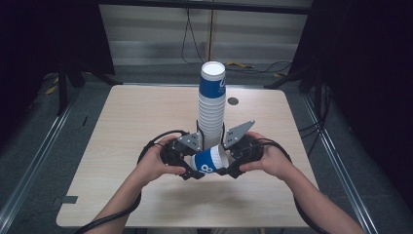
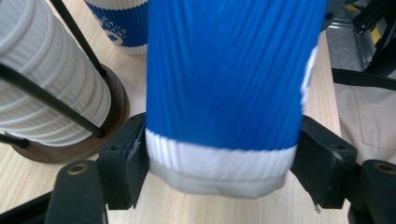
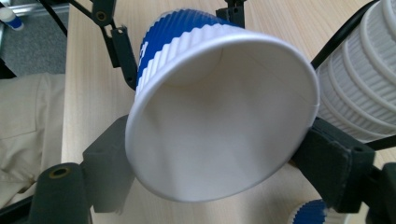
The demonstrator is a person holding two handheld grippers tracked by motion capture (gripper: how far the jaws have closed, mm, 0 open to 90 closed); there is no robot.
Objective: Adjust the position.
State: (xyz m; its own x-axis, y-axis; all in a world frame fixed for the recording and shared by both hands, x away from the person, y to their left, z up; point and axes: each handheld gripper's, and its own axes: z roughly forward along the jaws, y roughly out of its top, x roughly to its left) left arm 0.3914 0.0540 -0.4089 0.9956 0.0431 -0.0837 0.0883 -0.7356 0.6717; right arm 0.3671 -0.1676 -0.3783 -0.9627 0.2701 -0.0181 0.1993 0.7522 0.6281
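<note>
The blue-and-white ribbed paper cup [image 1: 210,161] lies sideways above the light wood table [image 1: 126,126], just in front of the tall cup stack [image 1: 212,105]. The L gripper [image 1: 189,168] clamps its base end; the R gripper [image 1: 229,163] pinches its rim, w/ jaws partly open around it.

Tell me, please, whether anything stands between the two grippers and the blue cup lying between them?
Nothing visible does. The left gripper has its jaws against the base end of the blue cup, and the right gripper flanks its open rim. The cup stack stands just behind, apart.
</note>
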